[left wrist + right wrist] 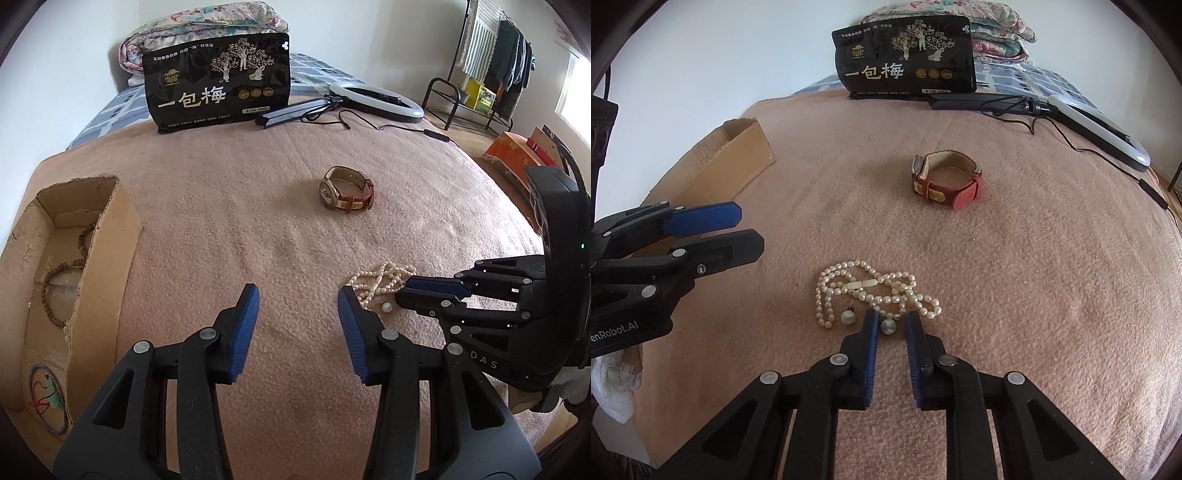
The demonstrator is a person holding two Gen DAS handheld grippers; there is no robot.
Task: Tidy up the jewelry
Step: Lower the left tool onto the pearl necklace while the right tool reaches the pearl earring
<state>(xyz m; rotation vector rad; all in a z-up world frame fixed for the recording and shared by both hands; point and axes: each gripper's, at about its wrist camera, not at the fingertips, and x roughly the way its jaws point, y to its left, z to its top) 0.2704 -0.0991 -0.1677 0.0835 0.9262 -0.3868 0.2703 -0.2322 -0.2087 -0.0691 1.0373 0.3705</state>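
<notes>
The right tool (891, 325) is sitting low over the pink blanket (1034, 295) on the bed, jaws drawn in narrow w/ 1 loose pearl earring (887, 326) between the pads; a sliver of gap is showing each side, so I'm reading it as bracketing the pearl, not pinching it yet. Probably it's going for the small piece 1st b/c it's lying apart from the tangle. The pearl necklace (875, 291) is lying bunched just beyond the tips, w/ a 2nd pearl earring (847, 316) just beside it on the left. The left tool (297, 314) is hovering nearby w/ jaws at a middling spread and nothing between them, only blanket; its right pad is just beside the necklace edge, likely waiting to take the strand or steady it. The watch (945, 179), red strap buckled into a loop, is standing on its side further up the bed, well apart from both tools. The cardboard box (110, 236) is lying on the left w/ bead bracelets (62, 273) inside and a thin cord bangle (48, 398) too, so that's apparently the drop-off. Black snack bag (218, 81) and ring light (376, 101) are at the far end, not in the way.
</notes>
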